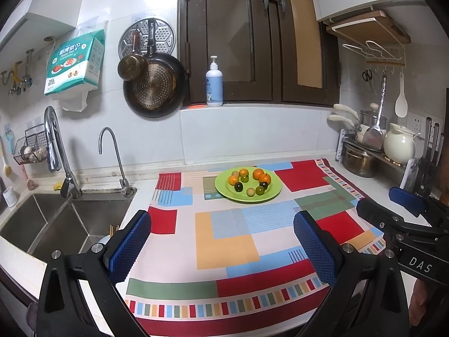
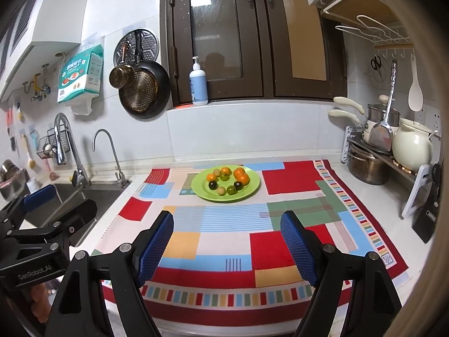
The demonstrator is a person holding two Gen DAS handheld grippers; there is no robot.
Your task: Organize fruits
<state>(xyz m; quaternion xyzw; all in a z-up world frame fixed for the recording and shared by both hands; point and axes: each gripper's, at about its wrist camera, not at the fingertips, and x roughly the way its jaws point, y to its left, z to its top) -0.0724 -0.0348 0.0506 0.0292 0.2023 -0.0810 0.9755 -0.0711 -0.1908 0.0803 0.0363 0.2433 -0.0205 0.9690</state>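
Observation:
A green plate [image 1: 273,189] sits at the far middle of a patterned cloth [image 1: 224,247]; it also shows in the right wrist view [image 2: 252,188]. On it lie several small fruits in a ring: orange ones [image 1: 258,173], dark green ones [image 1: 238,187] and pale ones [image 1: 250,192]. My left gripper [image 1: 221,241] is open and empty, well short of the plate. My right gripper [image 2: 226,247] is open and empty too, beside the left one, which shows at the left of its view [image 2: 60,199].
A steel sink [image 1: 64,221] with two taps lies left of the cloth. A rack with pots and a cream jug [image 1: 400,143] stands at the right, with a knife block [image 1: 429,163] by it. A soap bottle [image 1: 214,84] stands on the sill; pans [image 1: 154,84] hang on the wall.

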